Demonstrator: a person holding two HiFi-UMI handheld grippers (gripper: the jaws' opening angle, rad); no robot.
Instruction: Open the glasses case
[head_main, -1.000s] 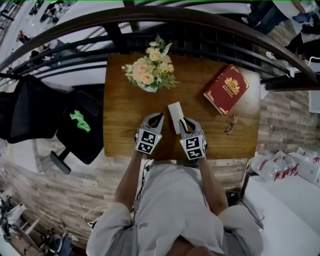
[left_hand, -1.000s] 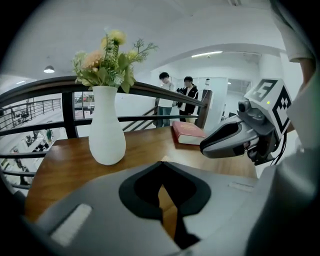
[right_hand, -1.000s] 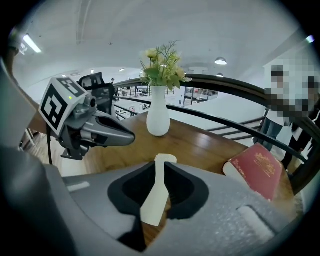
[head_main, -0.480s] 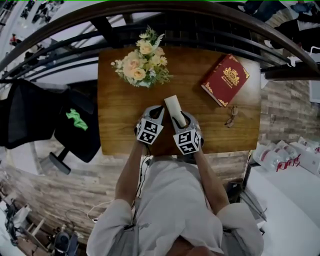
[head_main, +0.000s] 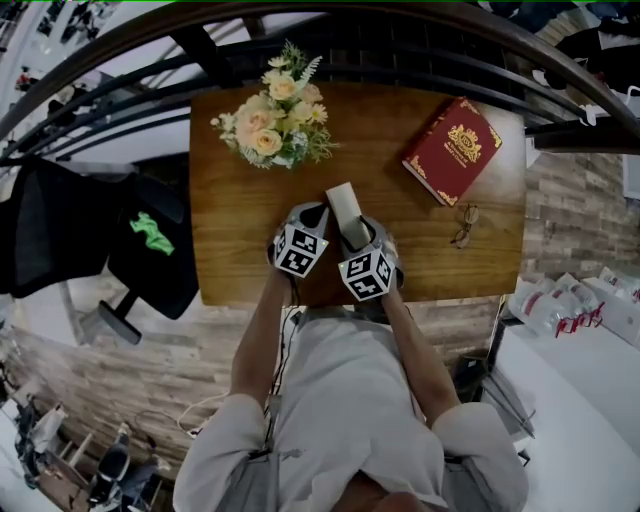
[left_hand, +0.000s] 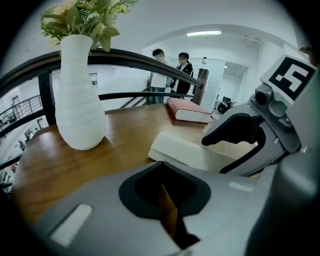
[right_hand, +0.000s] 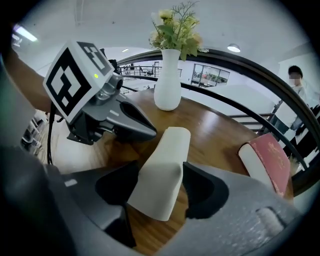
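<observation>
The cream glasses case (head_main: 344, 208) lies shut on the wooden table (head_main: 235, 240). Its near end sits between the jaws of my right gripper (head_main: 358, 232). In the right gripper view the case (right_hand: 169, 150) fills most of the gap of the right gripper (right_hand: 160, 175). Those jaws have just been opening: the right jaw is at the case's side and the left jaw stands clear. My left gripper (head_main: 312, 212) is just left of the case, shut with nothing in it. In the left gripper view only a thin slit shows in that gripper (left_hand: 162, 187), with the case (left_hand: 187, 150) beyond it.
A white vase of flowers (head_main: 270, 125) stands at the table's far left. At the far right lies a red book (head_main: 452, 150), with a pair of glasses (head_main: 462, 225) nearer. A dark railing (head_main: 400, 40) runs behind the table. A black chair (head_main: 150, 250) stands to its left.
Both grippers have come down and in toward the case. The right gripper's jaws have spread and now straddle the case's near end, which earlier lay beside them.
</observation>
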